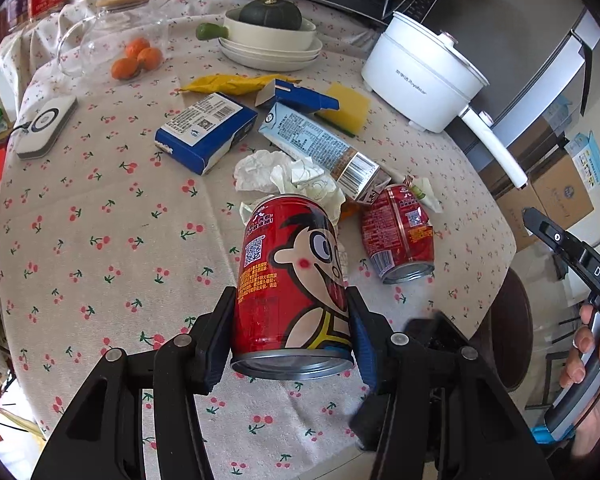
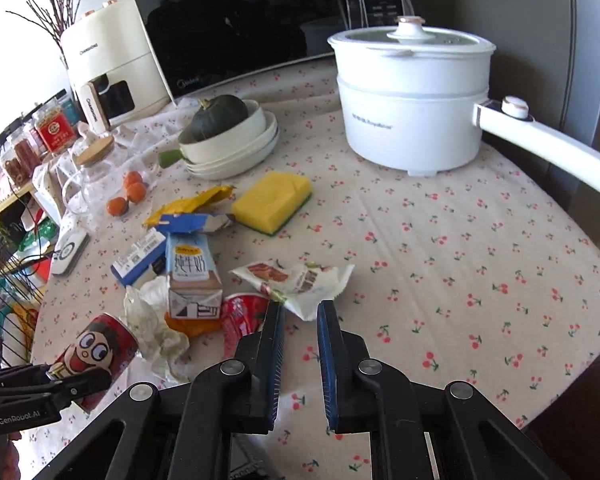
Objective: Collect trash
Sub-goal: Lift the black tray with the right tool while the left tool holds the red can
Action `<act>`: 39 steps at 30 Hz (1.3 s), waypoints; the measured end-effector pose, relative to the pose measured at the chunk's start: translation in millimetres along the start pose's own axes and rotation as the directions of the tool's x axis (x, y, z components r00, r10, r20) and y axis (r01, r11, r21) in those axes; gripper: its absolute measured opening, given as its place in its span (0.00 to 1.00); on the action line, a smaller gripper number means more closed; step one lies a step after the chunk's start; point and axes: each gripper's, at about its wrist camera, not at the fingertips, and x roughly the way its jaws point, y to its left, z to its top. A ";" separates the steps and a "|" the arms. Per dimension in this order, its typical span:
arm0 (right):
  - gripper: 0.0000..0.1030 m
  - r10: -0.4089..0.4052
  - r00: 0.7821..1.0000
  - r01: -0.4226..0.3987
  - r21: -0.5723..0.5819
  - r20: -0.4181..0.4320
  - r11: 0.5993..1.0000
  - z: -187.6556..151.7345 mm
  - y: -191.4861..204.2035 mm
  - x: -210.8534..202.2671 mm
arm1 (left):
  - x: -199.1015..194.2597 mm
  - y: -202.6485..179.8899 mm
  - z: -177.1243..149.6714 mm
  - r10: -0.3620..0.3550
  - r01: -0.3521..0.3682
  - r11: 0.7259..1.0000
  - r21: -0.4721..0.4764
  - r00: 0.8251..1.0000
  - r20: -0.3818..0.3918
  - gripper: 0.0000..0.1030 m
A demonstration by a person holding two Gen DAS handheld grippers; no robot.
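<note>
My left gripper (image 1: 291, 292) is shut on a red cartoon can (image 1: 284, 272), held tilted just above the cherry-print tablecloth (image 1: 100, 220); the same can (image 2: 100, 344) shows at lower left in the right wrist view. Behind it lie a second, dented red can (image 1: 396, 236), a milk carton (image 1: 320, 148), crumpled tissue (image 1: 284, 176), a blue box (image 1: 206, 132) and a torn blue box (image 1: 296, 96). My right gripper (image 2: 301, 305) hovers near a torn white snack wrapper (image 2: 300, 280), its jaws drawn to a narrow gap with nothing between them.
A white electric pot (image 2: 412, 96) with a long handle stands at the back right. Stacked bowls (image 2: 236, 152) hold a dark squash. A yellow sponge (image 2: 274, 200), a yellow wrapper (image 1: 236, 82), oranges (image 1: 136, 60), a glass jar (image 1: 112, 36) and a microwave (image 2: 240, 20) sit behind. The table edge curves on the right.
</note>
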 end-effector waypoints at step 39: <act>0.81 0.011 0.744 0.106 0.135 -0.668 0.985 -411.1 10.7 179.8 | -35.3 7.3 -89.8 -0.096 0.106 0.979 0.173 0.993 -0.064 0.53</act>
